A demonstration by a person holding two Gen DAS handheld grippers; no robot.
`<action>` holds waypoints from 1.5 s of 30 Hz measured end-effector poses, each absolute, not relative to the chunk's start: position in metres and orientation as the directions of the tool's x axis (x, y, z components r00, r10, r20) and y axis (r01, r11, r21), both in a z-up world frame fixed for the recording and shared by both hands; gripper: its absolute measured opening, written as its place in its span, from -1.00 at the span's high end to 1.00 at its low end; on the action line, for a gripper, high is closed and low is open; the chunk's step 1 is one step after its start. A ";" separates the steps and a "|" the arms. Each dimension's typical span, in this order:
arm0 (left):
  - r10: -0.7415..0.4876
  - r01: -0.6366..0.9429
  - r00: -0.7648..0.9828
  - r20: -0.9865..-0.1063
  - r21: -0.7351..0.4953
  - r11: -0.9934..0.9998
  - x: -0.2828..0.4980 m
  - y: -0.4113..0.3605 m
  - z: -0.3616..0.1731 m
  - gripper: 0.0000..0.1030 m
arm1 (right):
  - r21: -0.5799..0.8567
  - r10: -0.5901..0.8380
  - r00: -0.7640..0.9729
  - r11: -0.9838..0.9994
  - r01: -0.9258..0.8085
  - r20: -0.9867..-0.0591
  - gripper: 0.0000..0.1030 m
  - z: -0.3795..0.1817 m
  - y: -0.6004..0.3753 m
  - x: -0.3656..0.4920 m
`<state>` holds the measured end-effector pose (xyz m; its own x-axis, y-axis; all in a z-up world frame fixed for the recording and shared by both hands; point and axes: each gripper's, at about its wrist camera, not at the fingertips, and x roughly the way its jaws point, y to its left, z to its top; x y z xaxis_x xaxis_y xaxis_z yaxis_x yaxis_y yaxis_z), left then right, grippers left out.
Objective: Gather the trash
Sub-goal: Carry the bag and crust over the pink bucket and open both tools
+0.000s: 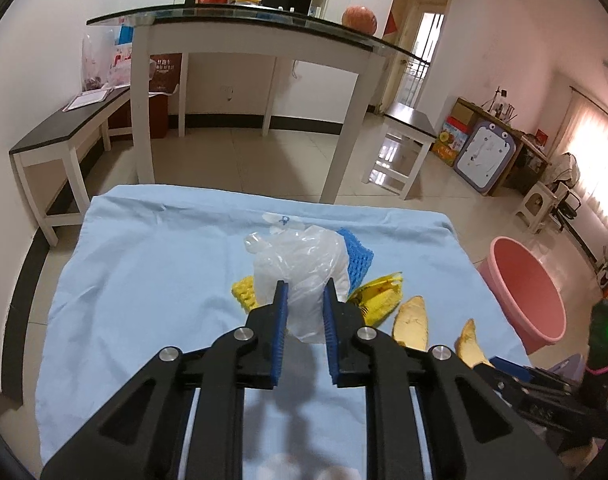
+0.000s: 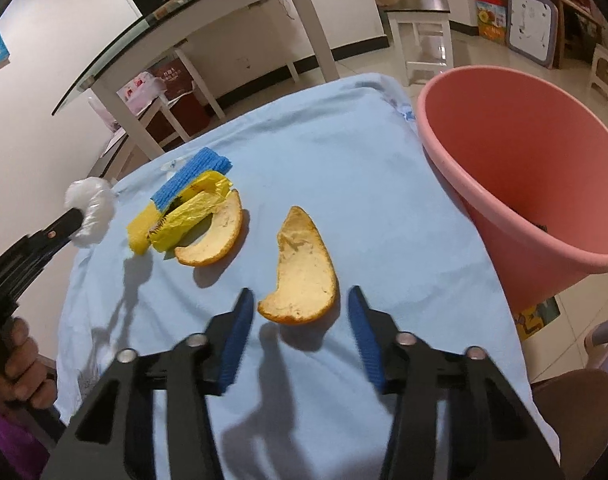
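Observation:
My left gripper (image 1: 306,289) is shut on a crumpled clear plastic bag (image 1: 304,268) and holds it above the blue cloth (image 1: 143,280); the bag also shows in the right wrist view (image 2: 91,210). My right gripper (image 2: 299,300) is open, its jaws on either side of an orange peel (image 2: 301,276) lying on the cloth. A second peel (image 2: 215,236), a yellow wrapper (image 2: 191,212), blue foam net (image 2: 191,172) and yellow foam net (image 2: 139,232) lie together further back. The pink bucket (image 2: 516,184) stands at the right beside the table.
A glass-topped white table (image 1: 263,32) stands behind the cloth-covered table, a low bench (image 1: 63,132) to the left, a stool (image 1: 408,140) to the right. The tiled floor lies beyond the table's edges.

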<state>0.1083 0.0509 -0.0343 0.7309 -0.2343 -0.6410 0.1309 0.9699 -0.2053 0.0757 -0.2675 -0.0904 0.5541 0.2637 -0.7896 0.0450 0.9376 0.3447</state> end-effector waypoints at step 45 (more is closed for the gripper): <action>-0.485 0.466 0.661 -0.573 -0.195 0.863 0.070 -0.125 0.009 0.68 | 0.434 0.106 0.783 0.873 0.222 -0.613 0.69 -0.034 -0.423 0.014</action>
